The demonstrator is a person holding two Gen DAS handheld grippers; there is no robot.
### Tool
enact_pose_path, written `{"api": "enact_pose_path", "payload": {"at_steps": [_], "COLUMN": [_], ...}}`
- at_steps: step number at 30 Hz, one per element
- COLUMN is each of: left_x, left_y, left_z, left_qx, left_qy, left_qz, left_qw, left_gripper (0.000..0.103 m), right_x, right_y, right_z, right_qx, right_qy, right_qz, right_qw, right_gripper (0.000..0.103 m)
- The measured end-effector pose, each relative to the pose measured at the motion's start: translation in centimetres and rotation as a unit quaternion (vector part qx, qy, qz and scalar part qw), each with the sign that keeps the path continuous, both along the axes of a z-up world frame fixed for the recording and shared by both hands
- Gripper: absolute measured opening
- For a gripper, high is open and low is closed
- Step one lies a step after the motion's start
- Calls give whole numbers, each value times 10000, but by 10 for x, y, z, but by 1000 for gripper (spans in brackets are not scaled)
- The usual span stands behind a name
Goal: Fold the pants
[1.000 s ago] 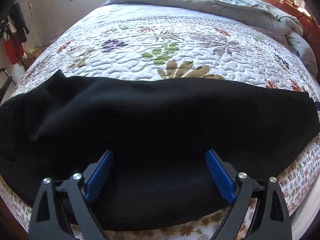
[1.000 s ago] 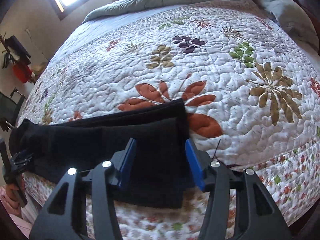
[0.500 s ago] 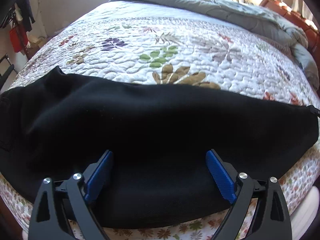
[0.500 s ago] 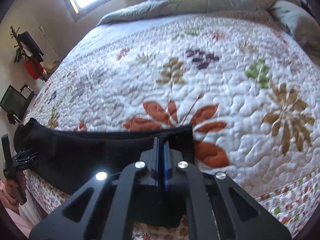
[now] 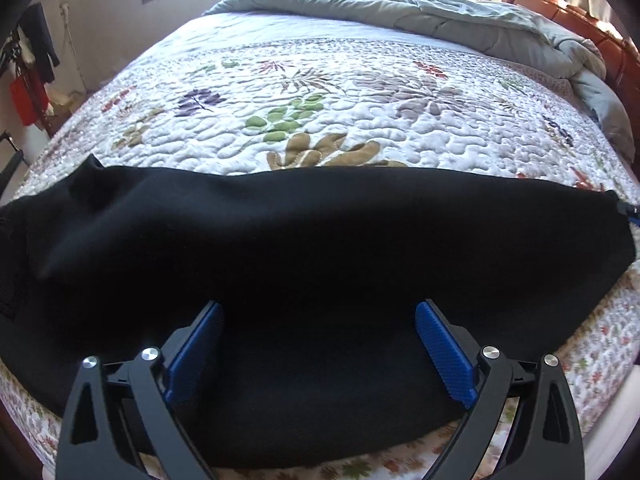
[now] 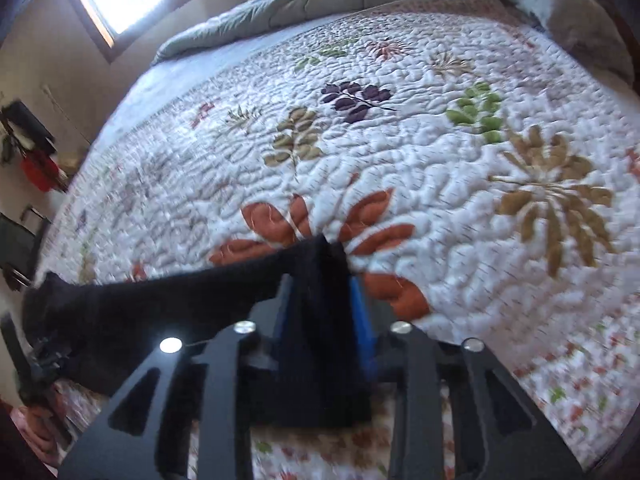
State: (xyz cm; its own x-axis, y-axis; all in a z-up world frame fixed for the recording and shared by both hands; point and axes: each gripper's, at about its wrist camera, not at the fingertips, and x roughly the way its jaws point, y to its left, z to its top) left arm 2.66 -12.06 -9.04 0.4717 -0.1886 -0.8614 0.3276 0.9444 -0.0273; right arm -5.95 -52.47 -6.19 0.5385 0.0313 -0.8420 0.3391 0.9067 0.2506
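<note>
The black pants (image 5: 320, 248) lie flat across the near edge of the bed, folded lengthwise. My left gripper (image 5: 318, 344) is open, its blue pads (image 5: 444, 356) spread wide just above the pants' near edge. In the right wrist view my right gripper (image 6: 326, 304) is shut on the leg end of the black pants (image 6: 152, 312) and lifts it off the quilt, so the cloth bunches up between the fingers. The left gripper also shows at the far left edge of the right wrist view (image 6: 36, 364).
The bed carries a white floral quilt (image 5: 340, 112). A rumpled grey duvet (image 5: 440, 12) lies at the far end by a wooden headboard (image 5: 568, 12). Clothes hang on a rack (image 5: 28, 64) at the left wall. The quilt's border (image 5: 592, 344) drops off close below the pants.
My right gripper closed on the leg end of the pants and has begun lifting it. My left gripper stayed open and shifted slightly over the pants.
</note>
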Motion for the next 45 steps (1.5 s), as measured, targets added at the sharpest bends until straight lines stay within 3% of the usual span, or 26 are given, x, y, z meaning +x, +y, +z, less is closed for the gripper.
{"api": "enact_pose_path", "payload": {"at_steps": [2, 7, 11, 19, 21, 22, 23, 25, 28, 31, 33, 34, 36, 38, 40, 42, 44, 45], "left_x": [-2, -7, -9, -10, -11, -11, -11, -11, -12, -15, -12, -9, -12, -17, -18, -19, -22, -24], "left_y": [-2, -14, -15, -4, -1, 1, 3, 6, 13, 13, 11, 10, 4, -1, 8, 25, 46, 62], "left_z": [2, -2, -1, 0, 0, 0, 1, 2, 10, 16, 8, -4, -12, -10, -2, 8, 20, 28], "left_qx": [-137, -234, -238, -370, -425, -433, -427, -411, -503, -521, -489, -478, -209, -19, -233, -496, -717, -864], "left_qy": [100, 281, 307, 403, 439, 444, 437, 401, 241, -14, 79, 285, 182, 105, 243, 441, 590, 658], "left_qz": [-13, -77, -113, -3, 38, 59, 70, 132, 267, 266, 201, 141, -60, -233, -160, 86, 329, 458], "left_qw": [9999, 9993, 9992, 9985, 9981, 9981, 9981, 9983, 9981, 9983, 9986, 9984, 9996, 9997, 9993, 9978, 9951, 9930], "left_gripper": [97, 97, 97, 97, 97, 97, 97, 97, 97, 97, 97, 97, 98, 99, 99, 99, 99, 99], "right_x": [-18, -58, -77, -71, -62, -60, -59, -60, -62, -72, -72, -68, -65, -68, -71, -74, -80, -80], "right_y": [9, 25, 22, 14, 10, 9, 9, 4, 6, 1, -3, -4, -3, 4, 8, 13, 23, 25], "right_z": [7, -7, -25, -42, -51, -51, -50, -42, 0, 34, 27, 10, -24, -40, -31, -19, 1, 7], "right_qx": [-29, 647, 1117, 2053, 2199, 2215, 2286, 2733, 2252, 2008, 1685, 1492, 1502, 1478, 1365, 1203, 753, 603], "right_qy": [75, 261, 333, -208, -340, -450, -546, -949, -1342, -1626, -1206, -711, 23, 77, 67, 110, 148, 157], "right_qz": [2, -248, -680, -821, -892, -921, -897, -889, -640, -713, -960, -1085, -1189, -1280, -1313, -1321, -1303, -1327], "right_qw": [10000, 9973, 9908, 9750, 9708, 9698, 9678, 9531, 9629, 9634, 9736, 9803, 9815, 9807, 9819, 9838, 9885, 9892], "right_gripper": [37, 53, 54, 58, 53, 44, 9, 9, 9, 9, 8, 8, 9, 10, 17, 33, 38, 47]}}
